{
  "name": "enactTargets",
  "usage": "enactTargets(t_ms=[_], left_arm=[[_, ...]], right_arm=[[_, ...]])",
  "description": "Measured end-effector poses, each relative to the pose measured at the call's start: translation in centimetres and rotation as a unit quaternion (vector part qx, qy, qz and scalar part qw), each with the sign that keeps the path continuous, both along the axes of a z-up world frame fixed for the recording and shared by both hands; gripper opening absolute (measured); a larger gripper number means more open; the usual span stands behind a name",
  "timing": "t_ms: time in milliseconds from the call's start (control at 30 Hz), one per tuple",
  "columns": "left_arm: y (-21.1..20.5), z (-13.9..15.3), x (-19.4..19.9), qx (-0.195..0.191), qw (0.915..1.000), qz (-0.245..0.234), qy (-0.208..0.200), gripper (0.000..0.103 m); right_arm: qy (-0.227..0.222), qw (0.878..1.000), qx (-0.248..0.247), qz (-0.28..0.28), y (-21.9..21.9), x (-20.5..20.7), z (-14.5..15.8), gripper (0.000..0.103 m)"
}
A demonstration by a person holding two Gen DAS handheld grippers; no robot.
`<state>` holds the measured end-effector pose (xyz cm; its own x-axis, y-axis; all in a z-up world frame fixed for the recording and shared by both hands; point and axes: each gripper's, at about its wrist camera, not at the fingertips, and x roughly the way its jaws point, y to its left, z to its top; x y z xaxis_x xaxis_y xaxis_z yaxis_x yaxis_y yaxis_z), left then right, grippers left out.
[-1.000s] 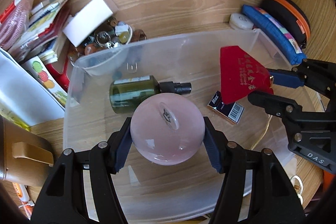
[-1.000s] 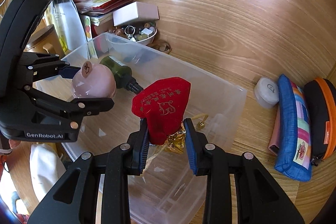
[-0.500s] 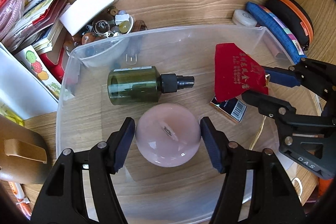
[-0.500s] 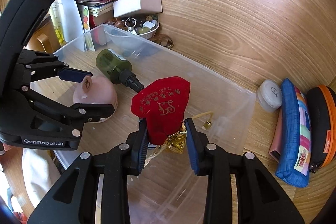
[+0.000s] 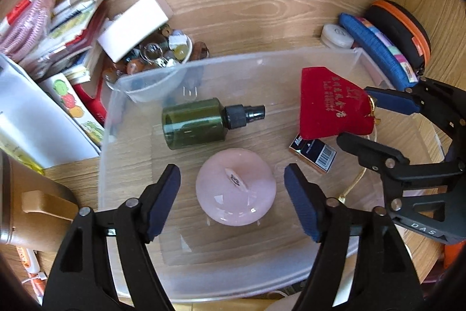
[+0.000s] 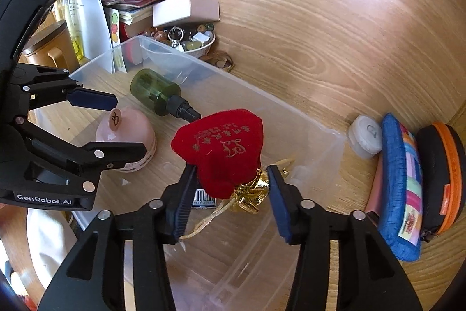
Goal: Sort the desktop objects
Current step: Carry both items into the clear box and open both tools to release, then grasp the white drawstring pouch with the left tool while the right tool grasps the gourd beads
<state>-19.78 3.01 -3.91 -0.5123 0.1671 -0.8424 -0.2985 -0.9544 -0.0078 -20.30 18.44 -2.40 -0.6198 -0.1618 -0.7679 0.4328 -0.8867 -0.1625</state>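
pink jar (image 5: 236, 196) in clear bin (image 5: 139, 83), between spread left hand-held gripper (image 5: 232, 204)

The desk (image 6: 335, 28) is wood with a visible grain and a light sheen. The bin (image 5: 262, 261) is translucent frosted plastic. The bottle (image 5: 193, 127) is dark green see-through plastic with a matt black ribbed cap. The pink jar (image 5: 236, 191) is smooth and glossy. The red pouch (image 6: 224, 150) is soft velvet-like cloth with gold print and shiny gold trim.
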Motion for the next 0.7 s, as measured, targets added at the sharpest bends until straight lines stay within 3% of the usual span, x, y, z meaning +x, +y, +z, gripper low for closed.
enactTargets(t_ms=[200,533,700], left_arm=[[-0.9,1.8,1.3,0.007,0.9997,0.009,0.020,0.074],[-1.8,5.1,4.5,0.012,0.9975,0.022,0.066,0.087],[-2.1,6.3,5.9,0.007,0.9960,0.025,0.085,0.089]], right_arm=[[0.028,1.000,-0.003,-0.005,0.4,1.3,2.1,0.051],[0.067,0.997,-0.027,-0.013,1.4,4.4,5.7,0.056],[0.085,0.996,-0.023,-0.015,1.2,5.7,6.7,0.061]])
